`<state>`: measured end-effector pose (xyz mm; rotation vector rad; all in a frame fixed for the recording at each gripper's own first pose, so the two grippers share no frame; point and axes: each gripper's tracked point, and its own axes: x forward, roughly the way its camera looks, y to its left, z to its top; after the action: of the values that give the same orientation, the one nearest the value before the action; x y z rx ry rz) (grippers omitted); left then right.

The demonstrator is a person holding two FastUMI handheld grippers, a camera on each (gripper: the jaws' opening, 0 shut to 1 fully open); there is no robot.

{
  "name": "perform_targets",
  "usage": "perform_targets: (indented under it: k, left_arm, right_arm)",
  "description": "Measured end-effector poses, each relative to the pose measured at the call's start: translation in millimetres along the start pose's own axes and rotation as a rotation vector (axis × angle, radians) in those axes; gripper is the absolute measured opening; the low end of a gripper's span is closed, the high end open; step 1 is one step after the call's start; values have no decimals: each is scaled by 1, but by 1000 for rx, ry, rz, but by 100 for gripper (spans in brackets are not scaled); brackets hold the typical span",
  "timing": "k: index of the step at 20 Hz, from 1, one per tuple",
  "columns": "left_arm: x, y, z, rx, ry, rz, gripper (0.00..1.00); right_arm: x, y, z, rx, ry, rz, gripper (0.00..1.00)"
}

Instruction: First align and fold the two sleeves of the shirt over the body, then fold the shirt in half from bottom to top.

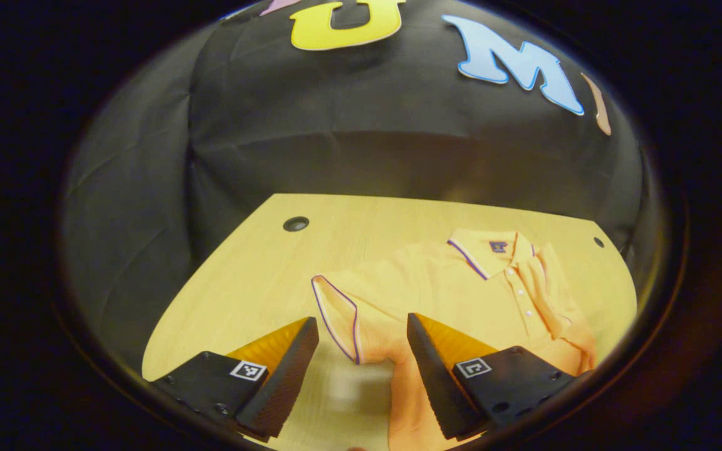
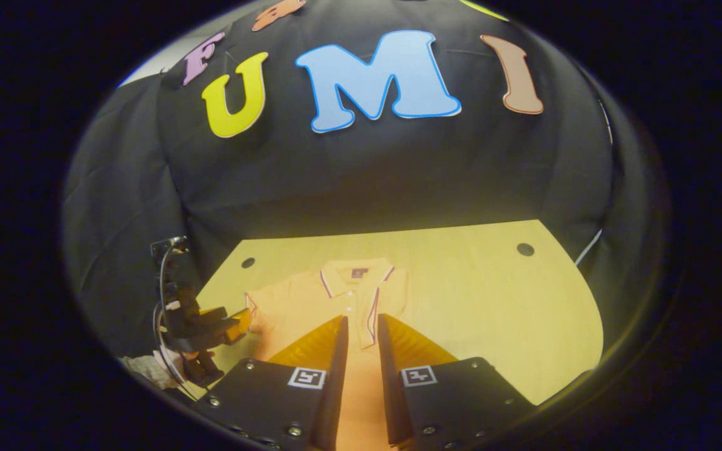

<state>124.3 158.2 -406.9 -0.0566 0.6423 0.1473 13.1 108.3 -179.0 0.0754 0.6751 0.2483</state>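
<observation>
The orange polo shirt [image 1: 455,294] lies flat on my wooden table [image 1: 261,275], collar at the far side. My left gripper [image 1: 361,338] hangs wide open above its left sleeve [image 1: 339,313]. My right gripper [image 2: 361,351] is nearly closed, gripping nothing

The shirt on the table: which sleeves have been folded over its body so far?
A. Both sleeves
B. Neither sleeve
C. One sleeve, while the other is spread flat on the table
C. On the shirt, one sleeve lies folded over the body beside the buttons, while the other sleeve lies spread out on the table, near the open left gripper.
</observation>
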Motion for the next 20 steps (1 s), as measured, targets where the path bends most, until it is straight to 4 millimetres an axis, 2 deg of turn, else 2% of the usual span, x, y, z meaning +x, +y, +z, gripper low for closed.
perform_targets:
  k: [5,7,10,12,14,15,16,18,19,20]
  left_arm:
    - [37,3,-33,-5,81,-4,94]
    - [40,7,-42,-8,116,9,94]
    - [41,7,-40,-2,106,6,95]
    - [42,9,-40,-4,105,9,95]
    - [43,8,-39,5,104,8,84]
    - [45,7,-38,9,101,1,71]
    - [44,7,-38,10,102,3,68]
    - [45,3,-36,9,98,-6,41]
    - [45,2,-36,20,102,-1,24]
    - [45,1,-36,37,109,11,12]
  right_arm:
    - [-16,-20,-8,15,16,-63,29]
    - [-17,-26,-10,19,21,-81,32]
    - [-16,-28,-11,24,24,-88,29]
    - [-12,-26,-11,27,27,-82,31]
    - [-8,-23,-12,28,31,-72,31]
    - [-7,-21,-13,27,36,-66,31]
    - [-6,-20,-14,24,39,-62,29]
    - [-2,-19,-15,22,44,-55,29]
    - [-1,-19,-15,22,46,-53,29]
    - [-1,-20,-15,21,47,-52,29]
